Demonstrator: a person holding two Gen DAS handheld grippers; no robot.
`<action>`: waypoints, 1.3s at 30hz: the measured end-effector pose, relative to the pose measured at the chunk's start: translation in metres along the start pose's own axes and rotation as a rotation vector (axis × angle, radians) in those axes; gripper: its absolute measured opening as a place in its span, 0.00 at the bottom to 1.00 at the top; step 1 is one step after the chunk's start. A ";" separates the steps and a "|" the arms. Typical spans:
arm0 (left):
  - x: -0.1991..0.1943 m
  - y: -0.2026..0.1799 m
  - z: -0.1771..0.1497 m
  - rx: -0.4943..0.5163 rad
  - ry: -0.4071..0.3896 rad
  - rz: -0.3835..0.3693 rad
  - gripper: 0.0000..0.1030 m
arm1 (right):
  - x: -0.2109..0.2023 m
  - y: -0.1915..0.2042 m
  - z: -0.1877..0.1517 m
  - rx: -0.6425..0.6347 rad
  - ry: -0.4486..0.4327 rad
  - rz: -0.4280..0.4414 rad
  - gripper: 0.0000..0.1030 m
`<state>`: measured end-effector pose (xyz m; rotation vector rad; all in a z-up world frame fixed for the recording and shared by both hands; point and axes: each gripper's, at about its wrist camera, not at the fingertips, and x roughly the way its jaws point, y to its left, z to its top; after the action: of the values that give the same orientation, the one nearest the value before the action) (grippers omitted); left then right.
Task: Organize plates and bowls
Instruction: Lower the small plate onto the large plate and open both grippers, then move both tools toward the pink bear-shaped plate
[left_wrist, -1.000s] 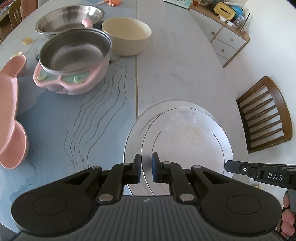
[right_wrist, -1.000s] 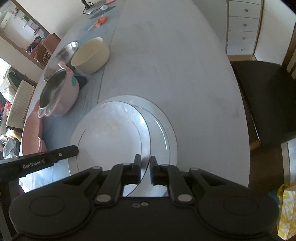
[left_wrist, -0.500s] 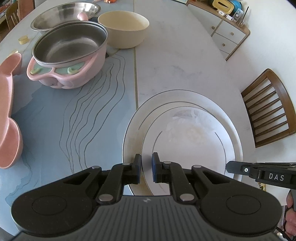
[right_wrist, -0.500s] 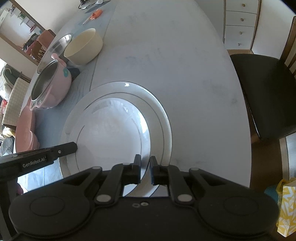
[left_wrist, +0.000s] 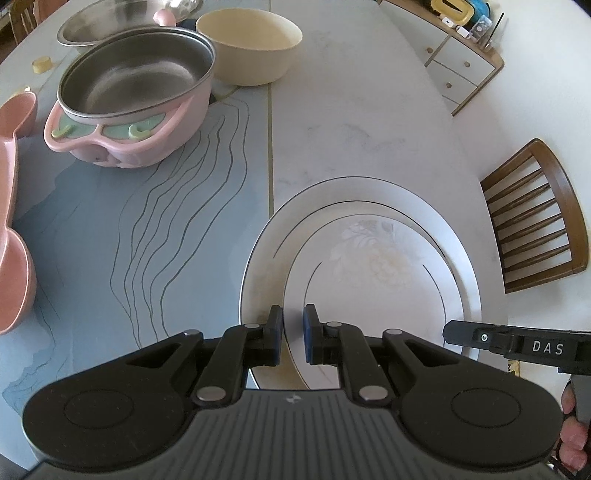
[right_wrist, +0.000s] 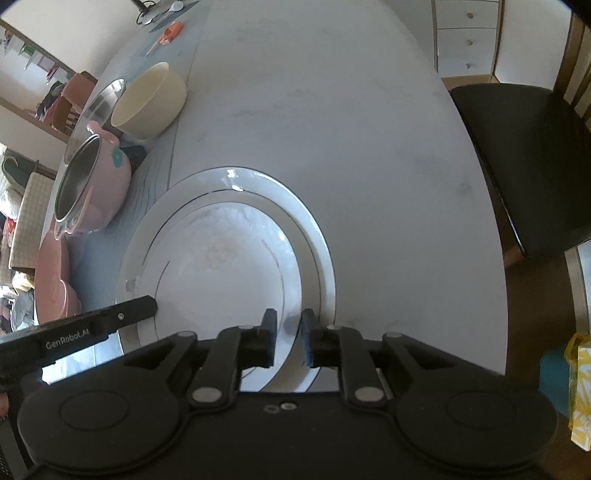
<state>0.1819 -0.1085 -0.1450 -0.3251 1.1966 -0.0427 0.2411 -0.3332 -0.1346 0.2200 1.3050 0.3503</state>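
A smaller white plate (left_wrist: 369, 280) (right_wrist: 221, 273) lies centred on a larger white plate (left_wrist: 376, 192) (right_wrist: 317, 236) on the table. My left gripper (left_wrist: 293, 332) is shut on the smaller plate's left rim. My right gripper (right_wrist: 286, 334) is shut on its right rim. A cream bowl (left_wrist: 247, 44) (right_wrist: 147, 99), a pink pot with a steel insert (left_wrist: 133, 96) (right_wrist: 88, 188), a steel basin (left_wrist: 110, 26) and a pink divided tray (left_wrist: 11, 221) (right_wrist: 55, 288) stand at the left and far left.
A blue placemat (left_wrist: 147, 229) covers the table's left half. A wooden chair (left_wrist: 535, 218) stands to the right, and a dark-seated chair (right_wrist: 524, 166) by the table edge. White drawers (left_wrist: 454, 70) stand beyond the table. An orange item (right_wrist: 171, 31) lies far off.
The smaller plate has come down and forward from its offset tilt, so it now sits centred on the larger plate. Both grippers moved forward with it.
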 end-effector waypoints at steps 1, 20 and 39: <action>0.000 0.000 0.001 -0.003 0.008 -0.003 0.10 | 0.000 0.000 0.000 -0.002 0.003 0.000 0.18; -0.003 0.008 0.011 0.018 0.045 -0.018 0.10 | -0.016 0.014 0.015 -0.100 0.011 -0.035 0.37; -0.059 0.020 0.006 0.071 -0.150 0.000 0.66 | -0.036 0.076 0.005 -0.352 -0.097 -0.022 0.57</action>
<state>0.1629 -0.0755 -0.0946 -0.2615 1.0443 -0.0590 0.2282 -0.2757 -0.0745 -0.0738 1.1286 0.5371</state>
